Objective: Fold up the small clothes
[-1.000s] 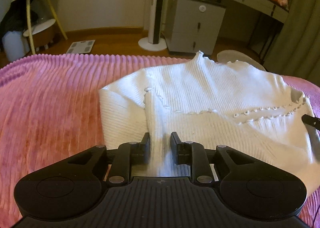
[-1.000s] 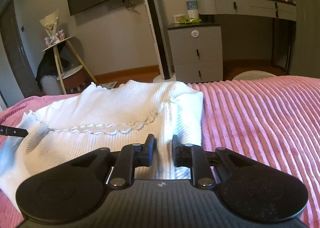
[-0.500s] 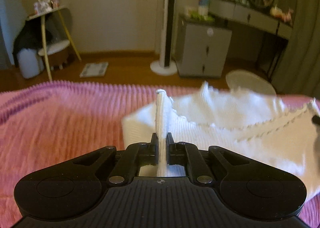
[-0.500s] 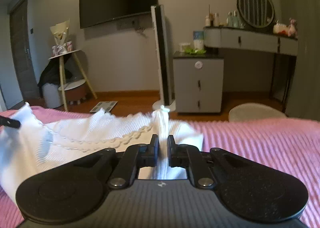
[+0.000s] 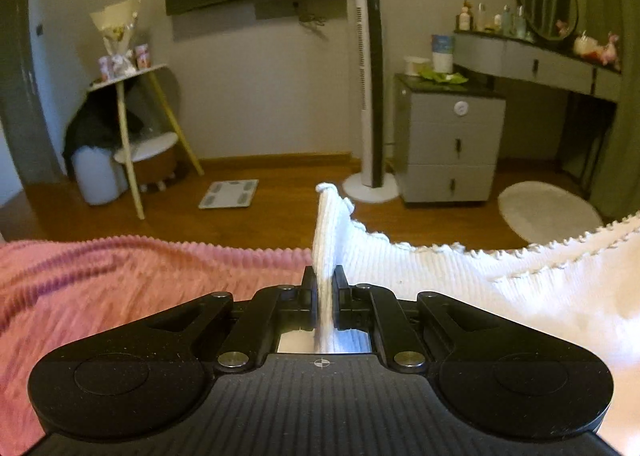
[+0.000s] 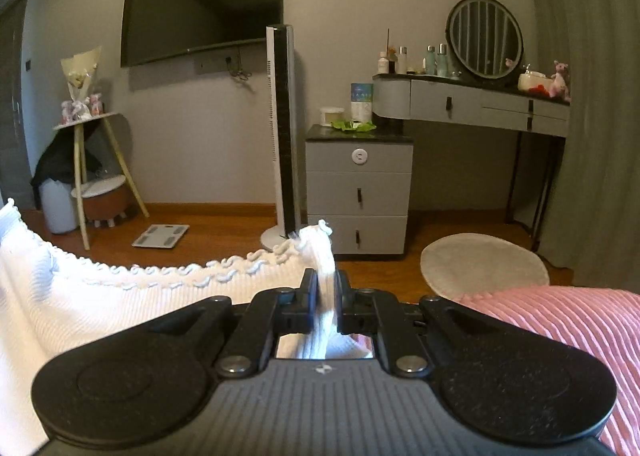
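the left claw (image 5: 323, 288) and right claw (image 6: 323, 290) each pinched an edge of the white ribbed knit top (image 5: 460, 276), lifted above the pink ribbed bed cover (image 5: 120, 276); mid-fold, probably; next, carrying both edges evenly toward the far side.

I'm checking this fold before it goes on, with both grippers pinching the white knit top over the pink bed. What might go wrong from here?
1. The left gripper and the right gripper each pinch only a narrow bunch at the edge of the white knit top, so the stretchy knit may slip out.
2. The scalloped edge sags between the two grips, so the fold may land uneven.
3. The ribbed pink blanket may drag on the trailing cloth and bunch it.
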A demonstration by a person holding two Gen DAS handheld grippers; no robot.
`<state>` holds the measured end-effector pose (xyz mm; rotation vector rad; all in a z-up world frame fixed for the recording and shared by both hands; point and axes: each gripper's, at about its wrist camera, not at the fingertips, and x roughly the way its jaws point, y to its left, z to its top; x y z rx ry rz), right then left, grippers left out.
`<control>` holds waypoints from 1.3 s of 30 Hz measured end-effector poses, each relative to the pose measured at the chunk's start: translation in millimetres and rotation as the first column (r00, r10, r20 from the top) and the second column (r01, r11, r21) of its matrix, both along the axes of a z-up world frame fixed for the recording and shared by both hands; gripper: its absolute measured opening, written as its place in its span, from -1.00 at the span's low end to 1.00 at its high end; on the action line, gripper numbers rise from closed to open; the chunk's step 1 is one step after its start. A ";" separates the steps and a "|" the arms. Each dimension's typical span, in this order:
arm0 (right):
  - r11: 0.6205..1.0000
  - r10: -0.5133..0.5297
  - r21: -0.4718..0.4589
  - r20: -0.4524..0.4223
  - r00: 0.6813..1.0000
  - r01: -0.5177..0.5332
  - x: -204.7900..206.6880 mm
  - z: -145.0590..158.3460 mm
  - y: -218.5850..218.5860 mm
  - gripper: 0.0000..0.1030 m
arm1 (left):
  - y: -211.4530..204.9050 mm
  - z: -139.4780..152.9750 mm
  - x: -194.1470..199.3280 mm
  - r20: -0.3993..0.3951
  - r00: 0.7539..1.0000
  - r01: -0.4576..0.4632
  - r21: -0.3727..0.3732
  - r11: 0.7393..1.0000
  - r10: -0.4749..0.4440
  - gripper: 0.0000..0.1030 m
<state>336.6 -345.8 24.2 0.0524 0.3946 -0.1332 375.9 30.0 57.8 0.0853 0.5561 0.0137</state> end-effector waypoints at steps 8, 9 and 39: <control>0.996 -0.040 0.076 -0.078 0.996 0.046 17.0 -20.9 -11.9 -0.86 | -17.8 -44.0 27.8 -0.121 0.991 -0.037 0.112 0.993 0.050 -0.71; 0.995 -0.012 0.095 -0.080 0.997 0.020 9.3 -22.4 -7.0 -0.82 | -17.9 -46.0 23.1 -0.129 0.991 -0.030 0.105 0.994 0.044 -0.65; 0.995 0.072 -0.060 -0.190 0.979 -0.085 35.6 -46.6 42.0 -0.88 | -30.6 -63.9 10.7 -0.207 0.978 0.036 0.182 0.983 0.003 -0.22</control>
